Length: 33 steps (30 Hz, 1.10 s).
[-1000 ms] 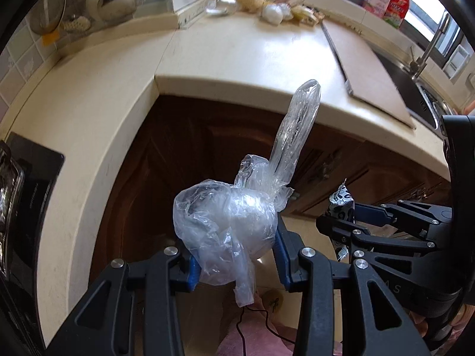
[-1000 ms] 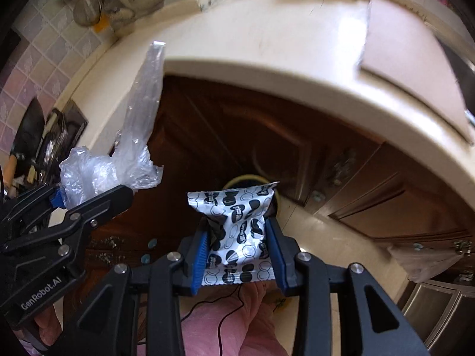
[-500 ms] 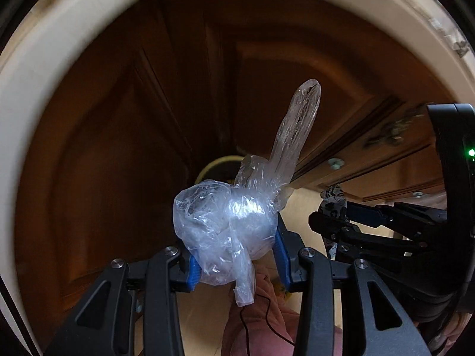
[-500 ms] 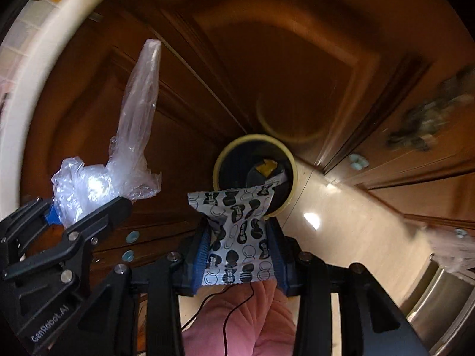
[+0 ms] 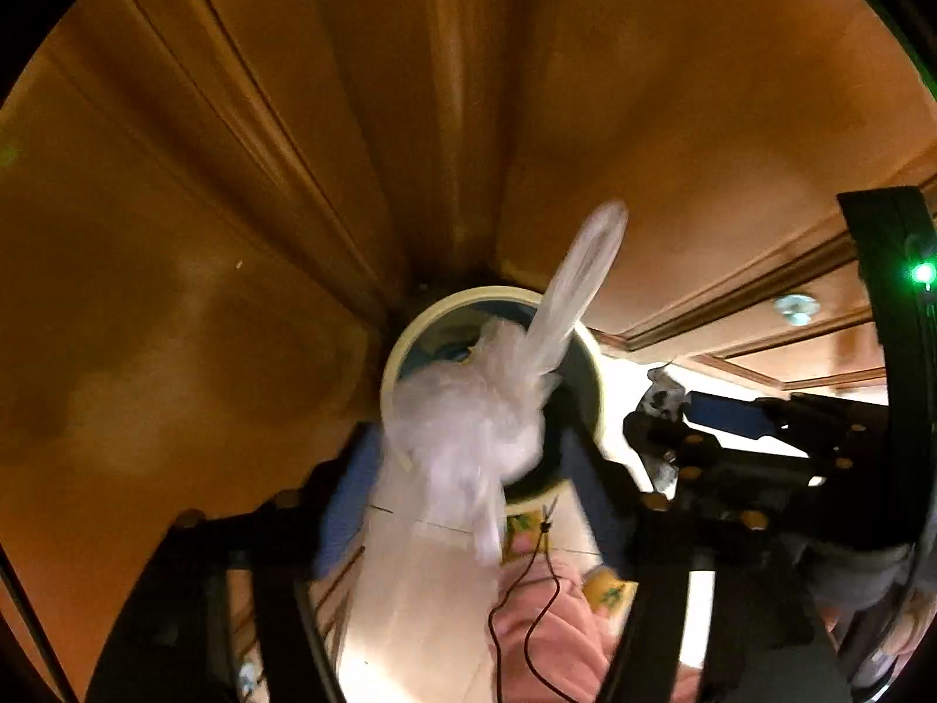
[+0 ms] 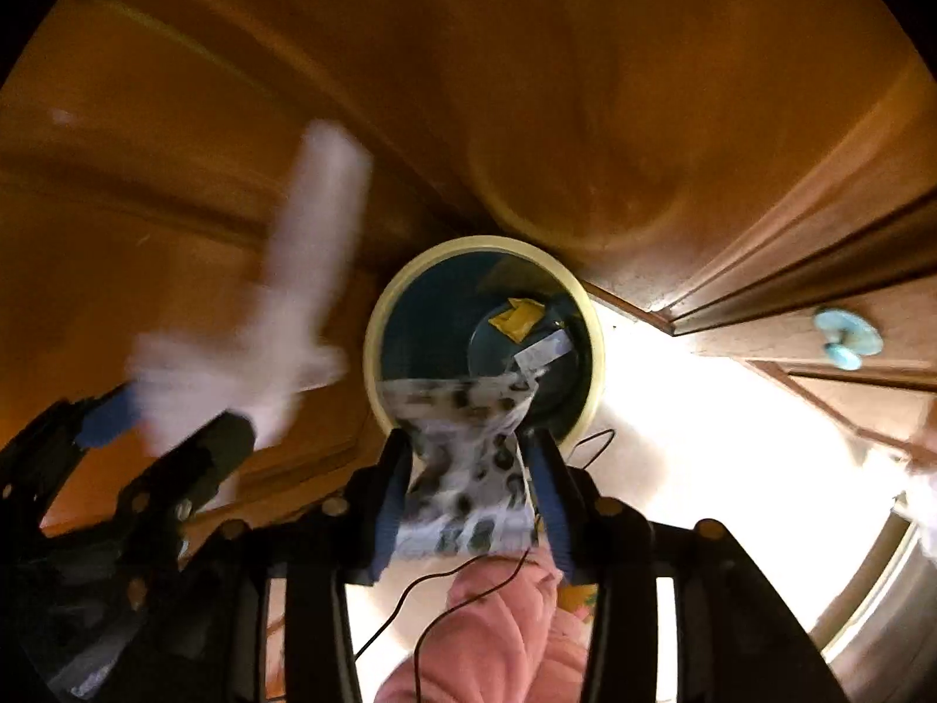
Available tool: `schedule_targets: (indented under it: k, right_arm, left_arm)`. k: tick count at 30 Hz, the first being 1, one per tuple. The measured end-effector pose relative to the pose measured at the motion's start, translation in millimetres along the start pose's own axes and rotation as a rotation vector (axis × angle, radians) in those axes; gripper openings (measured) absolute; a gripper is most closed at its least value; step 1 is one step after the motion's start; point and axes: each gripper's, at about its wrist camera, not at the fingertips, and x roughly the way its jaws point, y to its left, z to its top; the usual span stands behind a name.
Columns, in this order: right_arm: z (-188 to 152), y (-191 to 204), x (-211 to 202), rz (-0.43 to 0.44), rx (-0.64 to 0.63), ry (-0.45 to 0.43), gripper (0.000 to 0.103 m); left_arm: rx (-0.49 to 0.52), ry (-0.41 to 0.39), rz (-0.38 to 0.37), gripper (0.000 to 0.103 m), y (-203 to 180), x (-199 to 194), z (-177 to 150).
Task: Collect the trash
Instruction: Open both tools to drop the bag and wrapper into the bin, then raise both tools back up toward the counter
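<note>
My left gripper [image 5: 462, 468] is shut on a crumpled clear plastic bag [image 5: 468, 410], whose long tail sticks up; it also shows blurred in the right wrist view [image 6: 281, 316]. My right gripper [image 6: 468, 492] is shut on a black-and-white patterned wrapper [image 6: 468, 451]. Both hang above a round bin with a cream rim [image 6: 600, 345], also in the left wrist view [image 5: 404, 340]. The bin holds a yellow scrap [image 6: 518, 316] and a white strip. The right gripper [image 5: 662, 410] shows at the right of the left wrist view.
Brown wooden cabinet doors [image 6: 527, 88] rise behind the bin, with a pale knob [image 6: 843, 340] at right. Bright floor [image 6: 732, 439] lies right of the bin. Pink fabric [image 6: 498, 632] and a thin black cable [image 6: 445, 580] are below the grippers.
Both grippers have tilted down and moved closer to the bin, which now looks larger. The counter has left view. Both still hold their trash.
</note>
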Motion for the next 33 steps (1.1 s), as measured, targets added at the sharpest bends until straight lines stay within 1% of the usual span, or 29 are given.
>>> schedule_targets:
  k: [1,2,3,5,7,8,11,17,22,23,29,33]
  right_arm:
    - [0.6,-3.7,4.5,0.000,0.016,-0.010,0.050]
    - [0.5,-7.0,8.5,-0.003,0.026,-0.025,0.054]
    - [0.7,-8.6,11.3,-0.006,0.027,-0.032,0.060]
    - [0.8,-11.6,19.1,-0.011,0.029,-0.024,0.064]
    - [0.1,-14.8,23.9,-0.007,0.037,-0.012,0.064]
    - [-1.4,-16.4,24.9,-0.001,0.044,-0.009,0.065]
    - [-2.8,-15.9,23.5,0.011,0.044,-0.013,0.070]
    - [-3.1,-9.7,18.3,0.015,0.033,-0.026,0.070]
    - [-4.7,-6.9,6.6,0.010,0.029,-0.042,0.070]
    - [-5.0,-7.4,5.6,0.007,0.031,-0.043,0.070]
    - [-8.1,-8.5,-12.6,-0.004,0.051,-0.054,0.070]
    - [-12.0,-4.3,-37.0,-0.011,0.041,-0.060,0.070]
  left_arm:
    - [0.002,-0.003,0.006,0.079,0.2,3.6,-0.4]
    - [0.005,-0.003,0.014,0.083,4.4,7.1,0.2]
    - [0.010,0.001,0.021,0.084,5.3,12.6,-1.4]
    - [0.011,0.027,0.014,0.085,6.4,20.7,-5.2]
    - [0.007,0.053,0.009,0.085,7.5,27.2,-7.1]
    - [0.007,0.059,0.007,0.085,6.7,28.9,-7.6]
    - [0.018,0.077,0.009,0.085,1.4,31.5,-9.9]
    - [0.046,0.072,0.016,0.086,-3.2,28.8,-9.5]
    - [0.059,0.064,0.022,0.086,-2.7,18.5,-5.9]
    - [0.058,0.063,0.023,0.086,-2.1,26.9,-6.9]
    - [0.038,0.061,0.027,0.086,1.8,6.4,-5.8]
    - [0.047,0.055,0.032,0.086,0.0,-19.6,-5.1]
